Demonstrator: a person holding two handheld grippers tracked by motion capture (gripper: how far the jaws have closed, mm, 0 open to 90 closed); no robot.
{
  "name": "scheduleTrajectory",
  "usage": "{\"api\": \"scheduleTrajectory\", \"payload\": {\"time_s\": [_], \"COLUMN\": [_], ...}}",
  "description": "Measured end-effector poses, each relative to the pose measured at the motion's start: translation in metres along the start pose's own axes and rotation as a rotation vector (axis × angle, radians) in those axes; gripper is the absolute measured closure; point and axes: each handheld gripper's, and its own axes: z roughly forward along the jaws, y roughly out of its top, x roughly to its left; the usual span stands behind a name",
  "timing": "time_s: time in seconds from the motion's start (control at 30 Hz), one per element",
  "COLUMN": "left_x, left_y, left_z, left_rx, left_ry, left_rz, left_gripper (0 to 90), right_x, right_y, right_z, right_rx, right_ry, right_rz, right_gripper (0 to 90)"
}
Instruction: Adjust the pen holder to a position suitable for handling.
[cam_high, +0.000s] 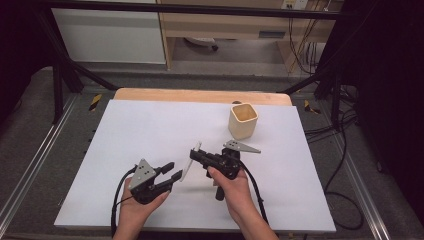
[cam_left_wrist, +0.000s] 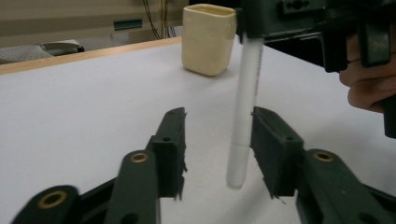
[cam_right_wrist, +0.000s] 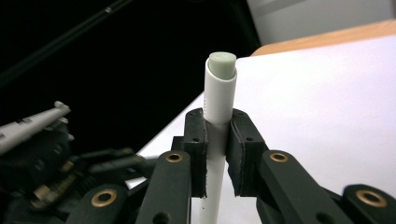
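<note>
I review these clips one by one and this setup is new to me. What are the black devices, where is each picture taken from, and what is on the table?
There is no robot: a person holds a two-jaw tool in each hand. The high view looks down from above; the other two pictures come from cameras riding on each tool. The right tool is clamped on a white pen with a pale green end, holding it off the surface. The left tool is open, its jaws either side of the pen's lower end without touching it. On the white table stands a cream square cup, empty as far as the high view shows.
</note>
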Motion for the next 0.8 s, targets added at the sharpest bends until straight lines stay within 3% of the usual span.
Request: {"api": "scheduleTrajectory", "payload": {"time_s": [0.07,0.23,0.4,0.47,0.57,0.63,0.73,0.8], "left_x": [0.006,0.018,0.026,0.028,0.032,0.033,0.034,0.033], "left_y": [0.000,-0.001,-0.006,-0.010,-0.017,-0.018,-0.017,-0.017], "left_z": [-0.004,-0.016,-0.030,-0.035,-0.041,-0.041,-0.039,-0.039], "left_rx": [0.004,0.027,0.038,0.055,0.076,0.078,0.072,0.065], "left_ry": [0.009,0.042,0.111,0.160,0.188,0.195,0.206,0.208], "left_rz": [-0.019,-0.021,-0.029,-0.017,-0.032,-0.060,-0.087,-0.096], "left_gripper": [48.2,40.8,31.8,23.3,17.0,15.6,14.3,14.0], "right_x": [-0.004,-0.009,-0.011,-0.013,-0.014,-0.015,-0.019,-0.021], "right_y": [0.004,0.011,0.016,0.018,0.020,0.021,0.024,0.027], "right_z": [-0.006,-0.022,-0.033,-0.037,-0.042,-0.045,-0.048,-0.049], "right_rx": [-0.006,-0.015,-0.011,-0.008,-0.005,-0.006,-0.029,-0.037], "right_ry": [-0.018,-0.057,-0.080,-0.089,-0.099,-0.103,-0.096,-0.105], "right_rz": [-0.015,-0.057,-0.093,-0.097,-0.105,-0.106,-0.060,-0.063], "right_gripper": [78.7,78.7,78.7,78.7,78.7,78.7,78.7,78.7]}}
